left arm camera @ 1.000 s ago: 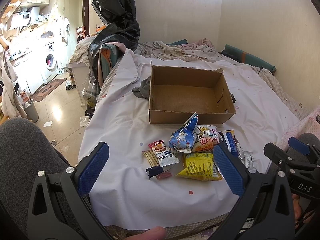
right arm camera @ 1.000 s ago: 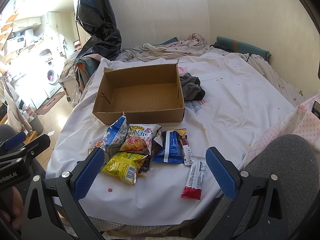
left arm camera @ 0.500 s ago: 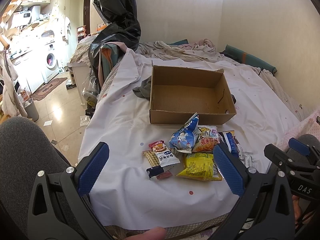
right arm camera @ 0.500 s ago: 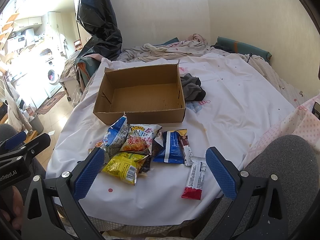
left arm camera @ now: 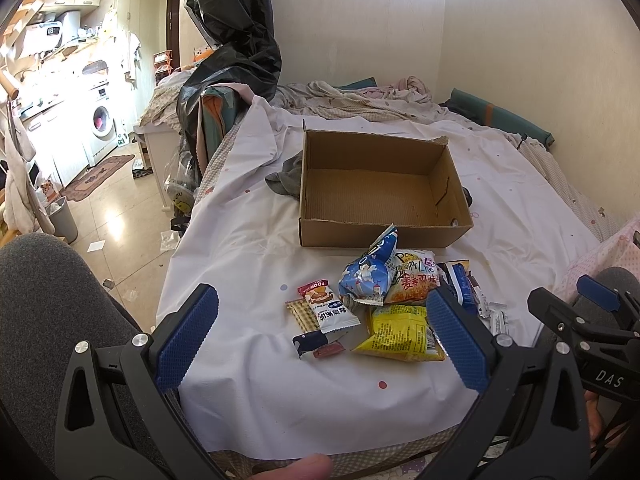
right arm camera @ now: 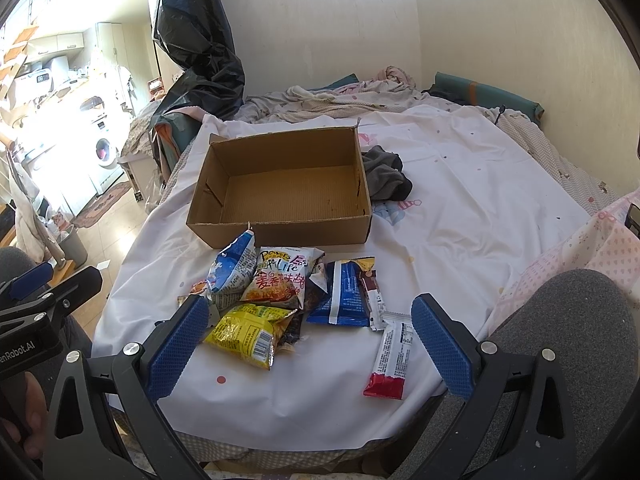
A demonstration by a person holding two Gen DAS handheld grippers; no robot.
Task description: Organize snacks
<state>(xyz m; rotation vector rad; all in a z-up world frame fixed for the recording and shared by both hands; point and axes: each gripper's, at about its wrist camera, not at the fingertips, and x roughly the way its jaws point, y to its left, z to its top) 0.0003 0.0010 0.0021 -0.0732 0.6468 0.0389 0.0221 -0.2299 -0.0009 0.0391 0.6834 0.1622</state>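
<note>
An empty cardboard box stands on the white sheet. In front of it lies a pile of snacks: a blue bag, an orange-print bag, a yellow bag, a dark blue packet, a white-and-red bar and small packets. My left gripper is open and empty, near the bed's front edge. My right gripper is open and empty, just short of the pile.
A grey cloth lies beside the box. Rumpled bedding and a green roll lie at the back by the wall. A black bag hangs at the left. The floor drops off left of the bed.
Both grippers have crept slightly forward toward the snacks. Nothing on the bed has moved.
</note>
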